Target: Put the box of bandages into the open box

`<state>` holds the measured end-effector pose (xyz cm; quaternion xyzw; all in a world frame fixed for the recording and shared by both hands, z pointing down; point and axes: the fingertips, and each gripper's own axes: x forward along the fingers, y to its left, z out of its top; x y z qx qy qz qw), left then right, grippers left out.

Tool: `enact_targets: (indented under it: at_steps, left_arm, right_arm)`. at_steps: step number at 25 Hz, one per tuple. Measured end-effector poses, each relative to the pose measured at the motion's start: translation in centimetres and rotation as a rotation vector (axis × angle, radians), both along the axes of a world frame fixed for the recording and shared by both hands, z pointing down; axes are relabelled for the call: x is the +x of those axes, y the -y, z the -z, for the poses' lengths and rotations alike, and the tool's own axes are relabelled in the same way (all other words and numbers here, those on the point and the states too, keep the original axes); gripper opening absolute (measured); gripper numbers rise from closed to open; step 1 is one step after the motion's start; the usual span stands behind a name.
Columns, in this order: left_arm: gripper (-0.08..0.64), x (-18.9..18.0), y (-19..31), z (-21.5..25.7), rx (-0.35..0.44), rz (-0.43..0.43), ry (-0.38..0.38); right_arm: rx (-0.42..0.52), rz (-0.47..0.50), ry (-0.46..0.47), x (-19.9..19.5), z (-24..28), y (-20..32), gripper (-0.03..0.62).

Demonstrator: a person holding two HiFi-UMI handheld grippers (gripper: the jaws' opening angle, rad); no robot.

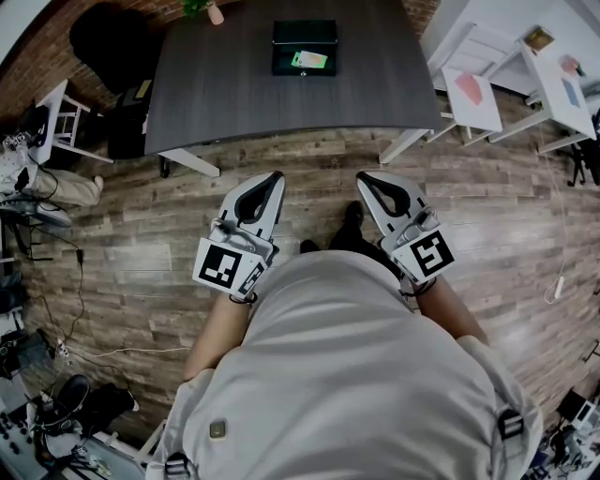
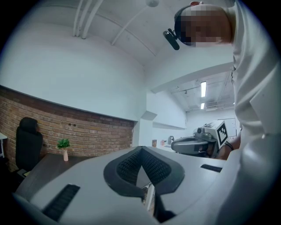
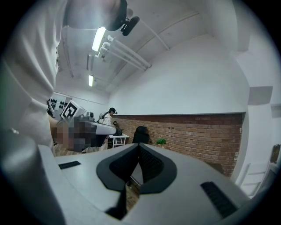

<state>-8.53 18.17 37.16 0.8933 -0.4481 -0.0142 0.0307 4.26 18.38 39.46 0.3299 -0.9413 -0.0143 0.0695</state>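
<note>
Far ahead on the grey table (image 1: 234,103) stands a dark open box (image 1: 304,36). A small green and pink box of bandages (image 1: 309,60) lies in its front part. Both grippers hang over the wooden floor close to my body, well short of the table. My left gripper (image 1: 277,175) is shut and holds nothing; its tips meet in the left gripper view (image 2: 140,149). My right gripper (image 1: 361,177) is also shut and holds nothing, as the right gripper view (image 3: 139,145) confirms. Both point up and forward, toward the brick wall.
A small plant in a pink vase (image 1: 214,11) stands at the table's back edge. A black chair (image 1: 112,42) is at the table's left. White shelving (image 1: 511,75) stands at the right. Cables and gear (image 1: 37,216) lie on the floor at the left.
</note>
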Motion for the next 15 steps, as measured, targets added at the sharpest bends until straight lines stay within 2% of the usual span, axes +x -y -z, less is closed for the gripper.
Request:
enact_targets:
  at_steps: [5, 9, 15]
  left_arm:
    - [0.015, -0.1, 0.2, 0.1, 0.005, 0.000, -0.002]
    - [0.015, 0.2, 0.5, 0.1, 0.003, 0.001, -0.007]
    - [0.015, 0.0, 0.8, 0.0, 0.002, 0.006, -0.003]
  right_arm:
    - [0.010, 0.000, 0.008, -0.1, 0.2, 0.3, 0.021]
    - [0.078, 0.025, 0.009, 0.4, 0.4, 0.6, 0.021]
    - [0.050, 0.013, 0.015, 0.4, 0.5, 1.1, 0.021]
